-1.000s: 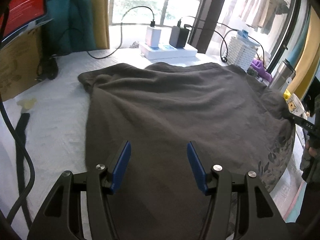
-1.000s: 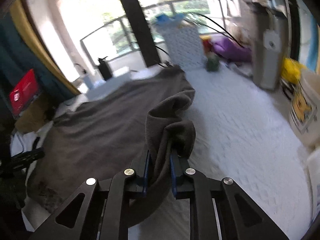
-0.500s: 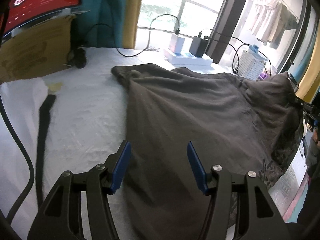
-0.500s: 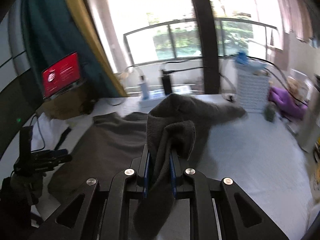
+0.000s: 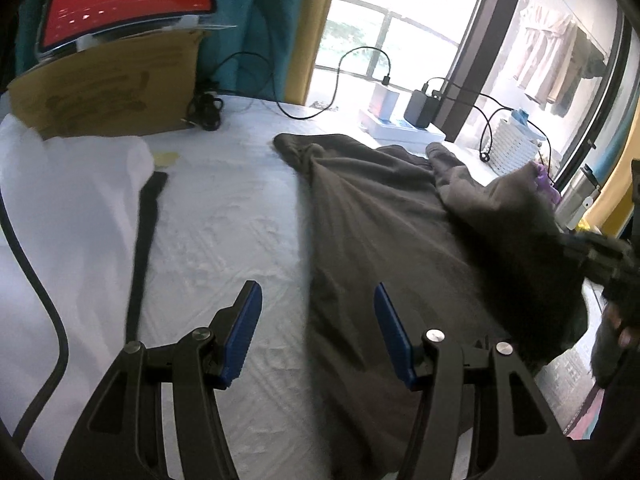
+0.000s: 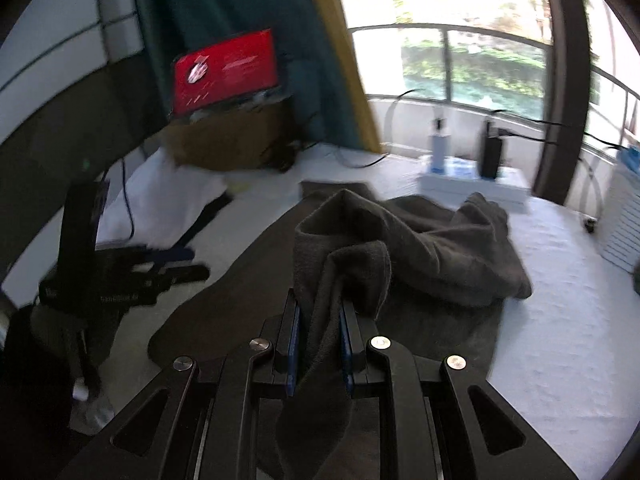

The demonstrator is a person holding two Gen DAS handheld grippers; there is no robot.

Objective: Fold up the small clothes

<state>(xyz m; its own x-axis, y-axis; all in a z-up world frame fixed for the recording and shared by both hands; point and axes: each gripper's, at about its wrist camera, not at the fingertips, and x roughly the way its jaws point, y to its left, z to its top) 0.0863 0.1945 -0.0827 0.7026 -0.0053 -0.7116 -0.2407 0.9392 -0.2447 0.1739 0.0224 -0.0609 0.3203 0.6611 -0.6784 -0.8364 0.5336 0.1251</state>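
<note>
Our right gripper [image 6: 319, 334] is clamped on a fold of the dark shirt [image 6: 420, 248]. Our left gripper [image 5: 318, 334] hangs wide apart, empty, above the shirt's left edge.

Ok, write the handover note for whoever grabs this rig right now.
Right hand-held gripper: shut on a bunched edge of the dark grey garment, lifted and carried over the rest of it.
Left hand-held gripper: open, holding nothing, hovering at the garment's near left edge.
Garment lies on the white bed cover, one side partly doubled over.
Done: first fold begun.
Left: lay the held edge down, smooth it, finish the remaining folds.
</note>
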